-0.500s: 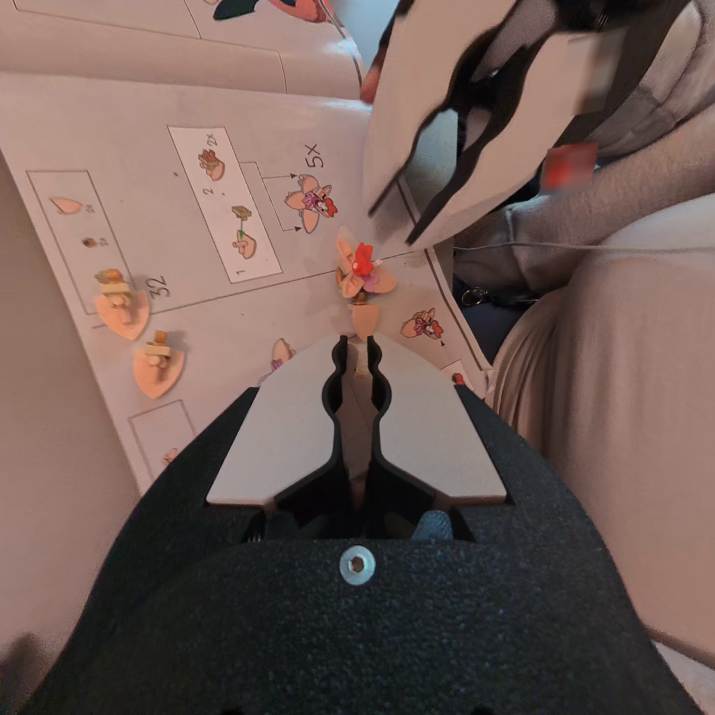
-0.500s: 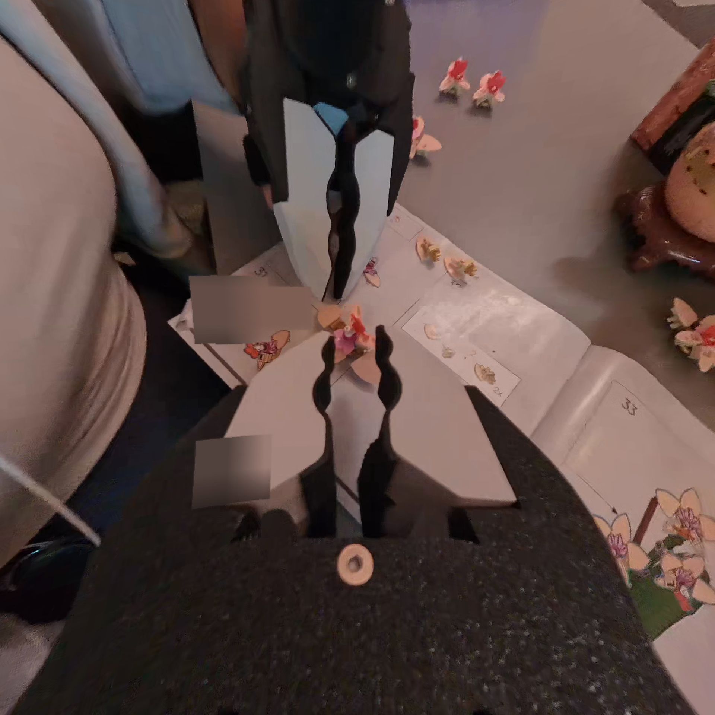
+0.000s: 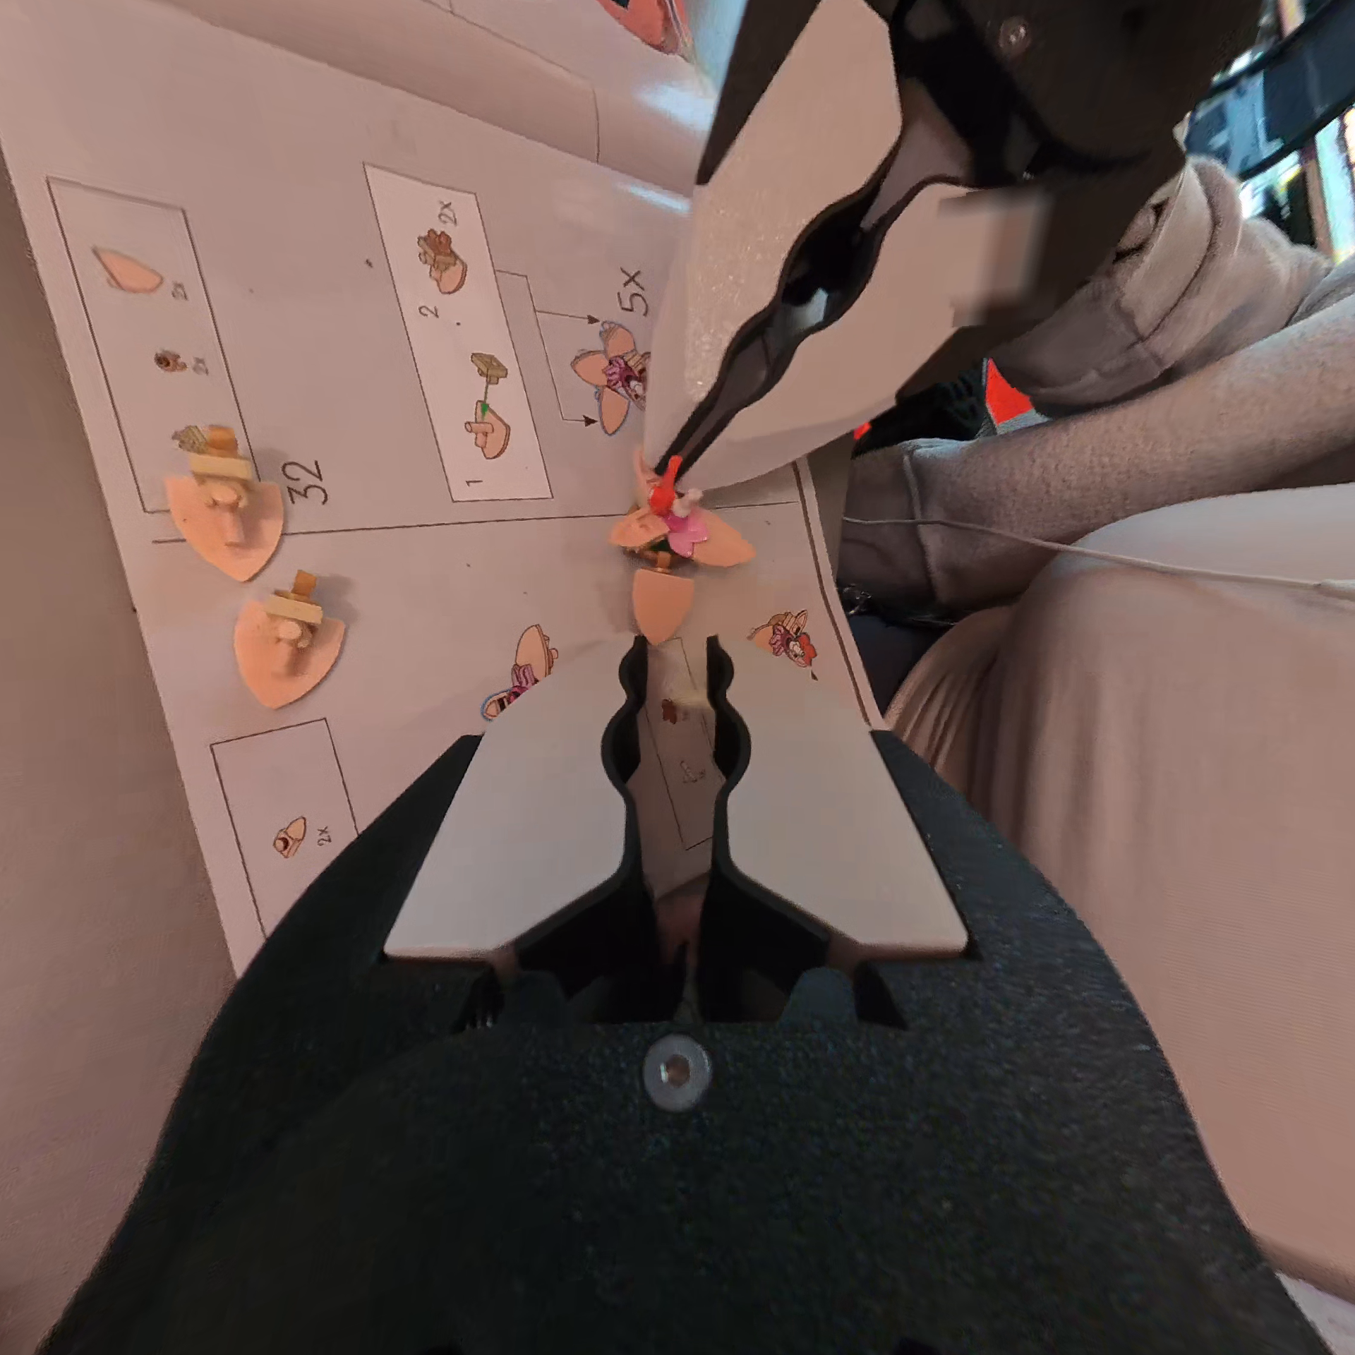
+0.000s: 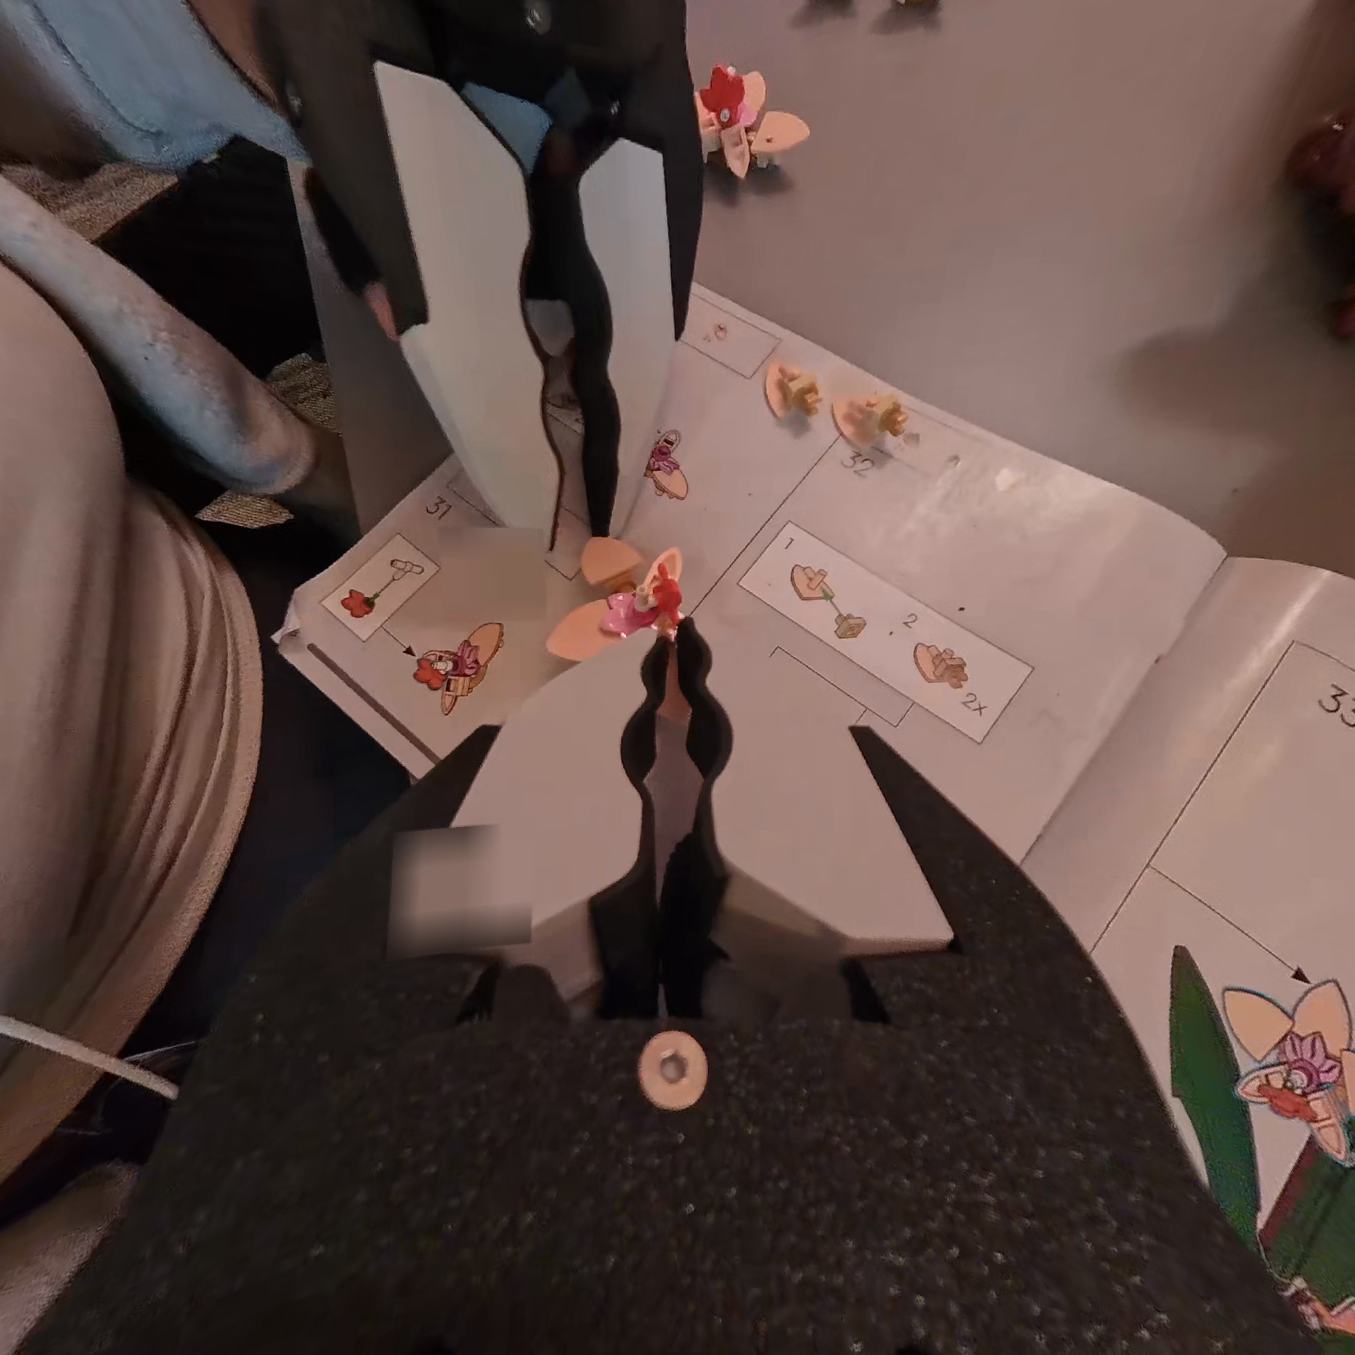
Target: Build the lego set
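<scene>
**Red piece pinched at the flower**

My right gripper (image 4: 673, 636) was closed down on the small red piece (image 4: 666, 595) at the top of the half-built flower (image 4: 623, 612), its tips nearly meeting around it. The flower lay on the open instruction booklet (image 4: 916, 528), near the page's lower edge, its peach petals spread flat and a pink part in the middle. My left gripper (image 3: 673, 649) stood just beside the flower's nearest petal (image 3: 662, 603), jaws a little apart with nothing between them; I could not tell whether its tips touched that petal. Two loose petal pieces (image 3: 224, 513) with tan clips lay on the booklet well apart from the flower. One finished flower (image 4: 737, 121) sat on the grey table (image 4: 1026, 220) beyond the booklet.
</scene>
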The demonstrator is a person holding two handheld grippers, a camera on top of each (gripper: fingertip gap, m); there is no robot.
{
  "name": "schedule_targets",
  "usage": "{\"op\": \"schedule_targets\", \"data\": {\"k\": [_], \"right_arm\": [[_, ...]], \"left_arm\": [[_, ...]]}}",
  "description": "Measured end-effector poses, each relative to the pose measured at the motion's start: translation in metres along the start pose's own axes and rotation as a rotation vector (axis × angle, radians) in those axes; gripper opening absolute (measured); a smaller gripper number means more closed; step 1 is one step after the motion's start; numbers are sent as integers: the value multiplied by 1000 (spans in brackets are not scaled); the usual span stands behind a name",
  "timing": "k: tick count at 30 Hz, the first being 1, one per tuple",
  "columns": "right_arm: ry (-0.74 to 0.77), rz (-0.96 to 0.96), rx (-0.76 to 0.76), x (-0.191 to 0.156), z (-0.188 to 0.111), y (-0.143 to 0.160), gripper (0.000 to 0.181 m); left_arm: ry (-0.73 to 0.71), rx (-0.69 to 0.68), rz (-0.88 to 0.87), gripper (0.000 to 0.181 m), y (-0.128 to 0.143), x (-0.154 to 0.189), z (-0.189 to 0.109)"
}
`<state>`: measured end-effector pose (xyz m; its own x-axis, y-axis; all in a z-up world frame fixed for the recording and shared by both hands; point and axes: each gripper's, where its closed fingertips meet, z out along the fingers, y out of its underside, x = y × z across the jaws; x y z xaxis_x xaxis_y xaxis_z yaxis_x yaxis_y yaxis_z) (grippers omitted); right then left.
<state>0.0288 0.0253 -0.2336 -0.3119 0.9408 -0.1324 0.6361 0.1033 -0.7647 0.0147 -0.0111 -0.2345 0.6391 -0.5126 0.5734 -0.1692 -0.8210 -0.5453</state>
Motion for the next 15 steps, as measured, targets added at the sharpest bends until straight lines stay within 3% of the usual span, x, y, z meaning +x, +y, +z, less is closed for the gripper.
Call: {"op": "schedule_targets", "data": {"k": [3,5,11,15], "right_arm": [[5,-11,-5,-1,-2,1,7],[-8,-8,-8,-3,-4,0,25],[-41,-6,-8,-8,-1,1,19],[8,-43,2,-9,-1,2,19]], "left_arm": [[42,-8,-78,5,-1,-4,1],[83,-21,-135,6,-2,-3,1],[114,-68,-206,11,-5,0,5],[184,-41,-347,27,-10,8,5]]}}
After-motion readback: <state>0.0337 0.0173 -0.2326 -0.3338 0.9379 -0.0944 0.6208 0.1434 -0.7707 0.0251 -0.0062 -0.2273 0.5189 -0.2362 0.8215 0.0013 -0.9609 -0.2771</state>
